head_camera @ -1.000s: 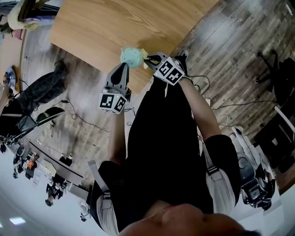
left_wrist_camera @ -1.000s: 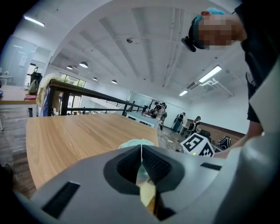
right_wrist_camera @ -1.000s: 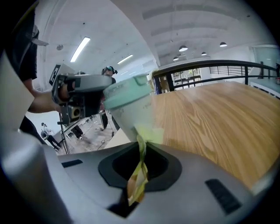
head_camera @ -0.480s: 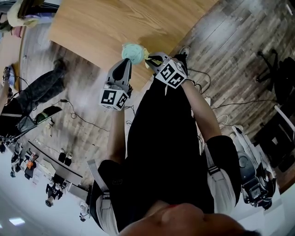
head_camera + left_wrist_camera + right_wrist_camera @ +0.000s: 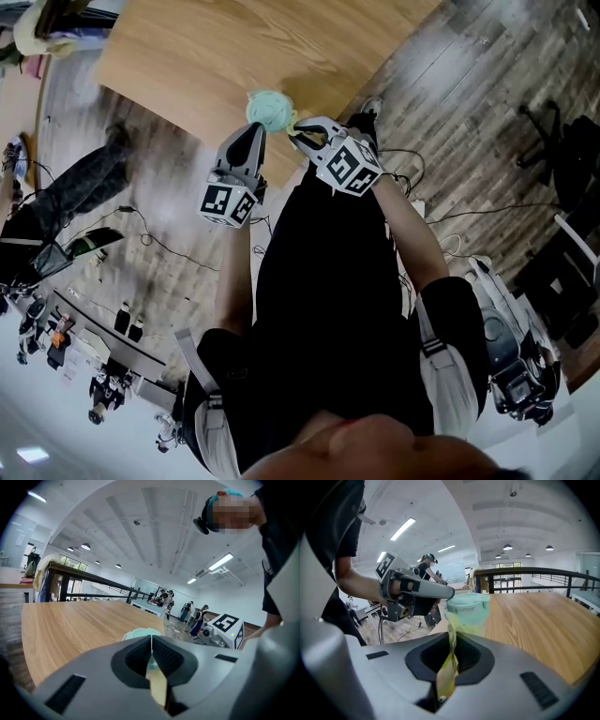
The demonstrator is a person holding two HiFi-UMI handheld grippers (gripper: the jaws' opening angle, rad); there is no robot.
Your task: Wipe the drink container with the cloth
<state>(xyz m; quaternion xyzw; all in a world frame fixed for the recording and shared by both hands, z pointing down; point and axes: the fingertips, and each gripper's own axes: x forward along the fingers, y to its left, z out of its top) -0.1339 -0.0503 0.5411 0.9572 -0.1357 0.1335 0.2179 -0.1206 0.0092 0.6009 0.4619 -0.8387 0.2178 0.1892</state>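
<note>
A mint-green drink container (image 5: pixel 269 108) stands at the near edge of the wooden table (image 5: pixel 216 56). My left gripper (image 5: pixel 255 131) comes at it from the near left. Its jaws are shut, with the container's pale edge pinched between them (image 5: pixel 151 639). My right gripper (image 5: pixel 298 133) is just right of the container and is shut on a yellow cloth (image 5: pixel 449 667). The cloth runs from the jaws up against the container's side (image 5: pixel 468 609). In the head view only a small yellow bit of cloth (image 5: pixel 293 119) shows.
The table edge runs diagonally right under the container, with plank floor and cables (image 5: pixel 159 239) below it. Another person (image 5: pixel 75 187) sits at the left. An office chair (image 5: pixel 562 141) stands at the right. A black railing (image 5: pixel 525 571) crosses behind the table.
My right gripper has drawn back a little, down and to the right, with the cloth still in it. The left gripper and container have barely moved.
</note>
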